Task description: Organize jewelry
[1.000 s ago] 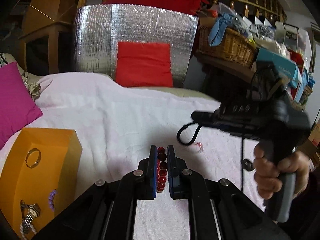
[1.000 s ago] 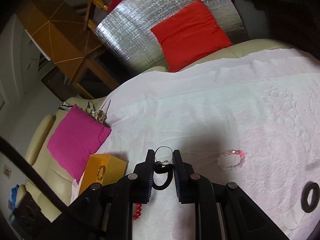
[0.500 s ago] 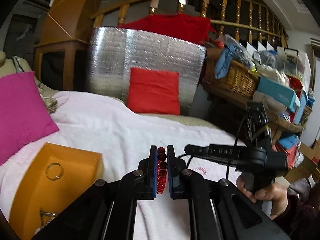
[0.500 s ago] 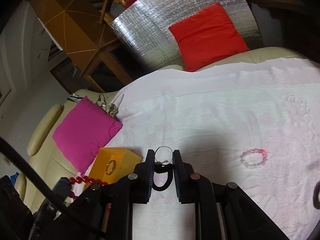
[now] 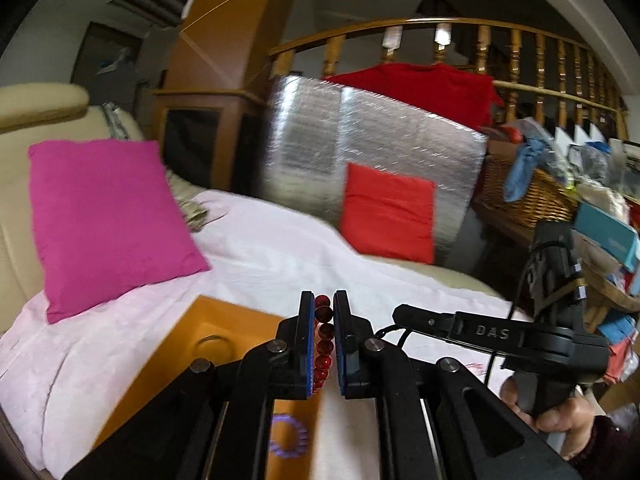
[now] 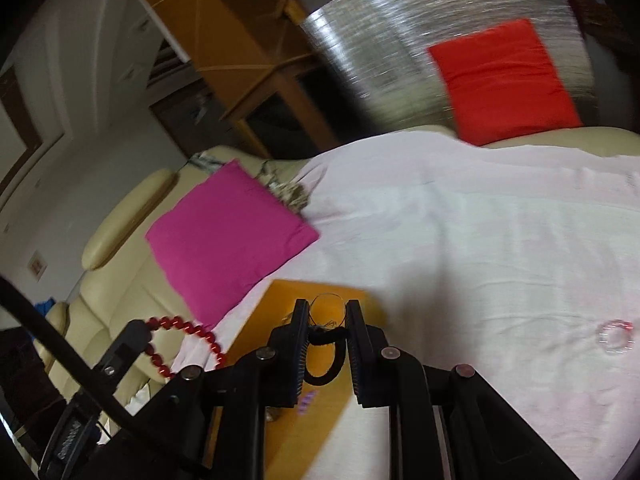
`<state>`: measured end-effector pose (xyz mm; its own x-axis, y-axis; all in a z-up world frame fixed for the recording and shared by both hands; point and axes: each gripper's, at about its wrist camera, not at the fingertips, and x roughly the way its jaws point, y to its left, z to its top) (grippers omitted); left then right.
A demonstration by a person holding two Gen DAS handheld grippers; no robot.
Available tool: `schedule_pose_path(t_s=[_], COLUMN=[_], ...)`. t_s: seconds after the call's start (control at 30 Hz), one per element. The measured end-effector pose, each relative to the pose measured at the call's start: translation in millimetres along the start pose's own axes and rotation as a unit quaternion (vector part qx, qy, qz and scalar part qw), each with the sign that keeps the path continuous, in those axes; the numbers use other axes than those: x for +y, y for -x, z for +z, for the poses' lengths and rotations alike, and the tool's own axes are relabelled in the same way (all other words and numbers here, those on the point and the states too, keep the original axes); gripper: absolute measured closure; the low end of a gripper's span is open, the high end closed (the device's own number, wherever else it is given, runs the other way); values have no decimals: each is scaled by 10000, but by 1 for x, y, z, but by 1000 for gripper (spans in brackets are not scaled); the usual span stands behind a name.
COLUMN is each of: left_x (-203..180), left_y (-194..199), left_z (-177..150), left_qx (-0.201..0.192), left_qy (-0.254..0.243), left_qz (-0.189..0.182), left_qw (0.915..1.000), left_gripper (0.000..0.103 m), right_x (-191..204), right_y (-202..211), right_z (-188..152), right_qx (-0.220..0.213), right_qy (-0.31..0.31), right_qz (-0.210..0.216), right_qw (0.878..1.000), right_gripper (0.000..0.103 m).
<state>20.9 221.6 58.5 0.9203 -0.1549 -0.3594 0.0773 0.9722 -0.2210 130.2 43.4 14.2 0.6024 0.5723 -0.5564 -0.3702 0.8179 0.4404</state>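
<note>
In the left wrist view my left gripper [image 5: 323,300] is shut on a red bead bracelet [image 5: 324,334], held over the open orange box [image 5: 224,316]. Inside the box lie a metal ring [image 5: 214,344] and a purple bead bracelet [image 5: 289,436]. In the right wrist view my right gripper [image 6: 328,308] is shut on a black loop [image 6: 324,376] with a thin wire ring [image 6: 328,304] attached, above the orange box [image 6: 280,300]. The red bead bracelet [image 6: 180,326] hangs from the left gripper [image 6: 136,330] at the lower left. A pale pink bead bracelet [image 6: 614,336] lies on the cloth to the right.
A white-pink cloth [image 6: 480,240] covers the cream sofa. A magenta cushion [image 5: 104,220] leans behind the box, a red cushion [image 5: 388,216] against a silver foil panel [image 5: 360,148]. A wicker basket [image 5: 532,196] with clutter stands at the right. A hand [image 5: 560,420] holds the right gripper's handle.
Both grippers have swung left across the cloth, each keeping its hold. The orange box has come from the left edge to right under their fingertips. The pale bracelet has slid away to the right.
</note>
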Motion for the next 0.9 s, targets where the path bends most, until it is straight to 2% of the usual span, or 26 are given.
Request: schedule_pose_path(t_s=[0.17, 0.33, 0.63, 0.9], left_x=[40, 70, 74, 73], left_y=[-28, -60, -97, -102], left_z=[-15, -34, -58, -65], left_qx=[447, 981, 1673, 1871], left_qy=[195, 416, 147, -73], left_qz=[423, 753, 1134, 1406], left_qw=[9979, 9914, 9793, 9722], left_gripper=[94, 94, 94, 94], right_x=[34, 36, 21, 18], right_y=[-45, -85, -129, -135], right_z=[-9, -21, -41, -46], right_qx=[375, 716, 1162, 1195], right_qy=[220, 212, 48, 88], right_qz=[21, -113, -321, -384], right_qw=[9991, 9971, 9927, 9921], right_gripper=[83, 83, 83, 83])
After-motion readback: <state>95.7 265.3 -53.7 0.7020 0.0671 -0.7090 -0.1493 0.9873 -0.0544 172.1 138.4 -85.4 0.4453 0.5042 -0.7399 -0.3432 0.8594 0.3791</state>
